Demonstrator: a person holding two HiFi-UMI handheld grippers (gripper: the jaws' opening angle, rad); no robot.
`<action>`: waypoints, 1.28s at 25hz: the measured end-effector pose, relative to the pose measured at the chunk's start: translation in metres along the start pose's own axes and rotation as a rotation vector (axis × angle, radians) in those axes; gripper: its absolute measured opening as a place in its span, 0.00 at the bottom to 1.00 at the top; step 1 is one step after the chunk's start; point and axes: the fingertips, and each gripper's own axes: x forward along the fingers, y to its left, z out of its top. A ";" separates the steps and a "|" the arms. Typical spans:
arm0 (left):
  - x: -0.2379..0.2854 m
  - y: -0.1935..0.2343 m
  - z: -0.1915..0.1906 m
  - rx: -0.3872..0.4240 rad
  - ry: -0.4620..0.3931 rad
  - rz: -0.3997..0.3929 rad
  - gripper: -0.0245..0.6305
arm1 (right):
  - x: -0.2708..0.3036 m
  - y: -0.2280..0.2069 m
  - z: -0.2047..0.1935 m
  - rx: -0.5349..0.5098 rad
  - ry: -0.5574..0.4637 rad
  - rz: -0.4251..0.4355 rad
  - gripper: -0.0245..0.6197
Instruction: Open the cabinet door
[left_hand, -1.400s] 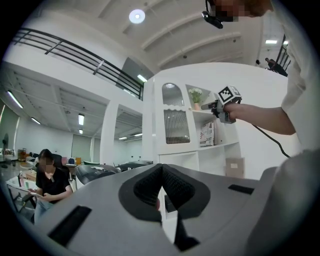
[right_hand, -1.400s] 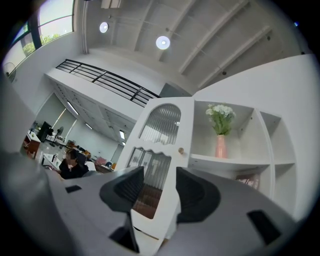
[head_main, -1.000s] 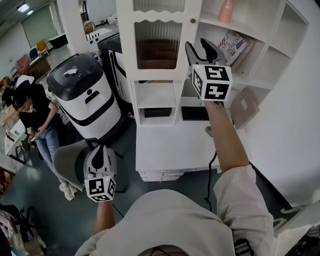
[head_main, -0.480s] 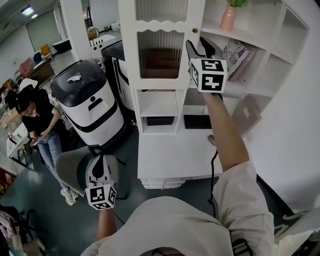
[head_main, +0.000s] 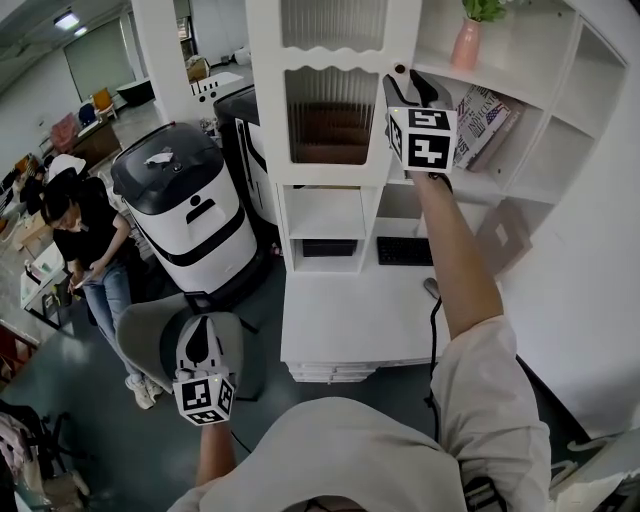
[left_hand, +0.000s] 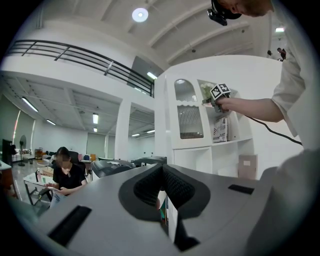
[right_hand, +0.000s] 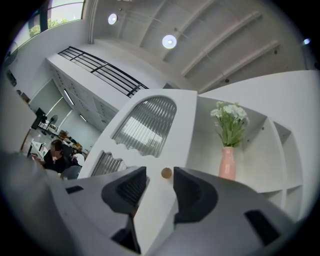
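Over the last second the right gripper (head_main: 410, 88) has risen to the knob (right_hand: 166, 173) at the right edge of the shut door (head_main: 333, 110), its jaws closing a little. They stand part open, with the knob framed just ahead between them and untouched. The risk is closing short of it: the pads would nip air or slip off its round face. The right arm is stretched out, with the gripper tilted slightly up. The left gripper (head_main: 201, 330) hangs low and level, its 2 jaws together and empty.
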 end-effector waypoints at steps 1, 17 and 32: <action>0.000 0.001 0.000 0.000 0.000 0.004 0.04 | 0.002 -0.001 -0.001 0.000 0.002 -0.001 0.31; -0.013 0.014 -0.003 0.002 0.015 0.074 0.04 | 0.036 -0.010 -0.010 0.006 0.023 -0.015 0.24; -0.012 0.013 -0.007 0.001 0.026 0.086 0.04 | 0.040 -0.012 -0.010 -0.108 -0.042 -0.030 0.17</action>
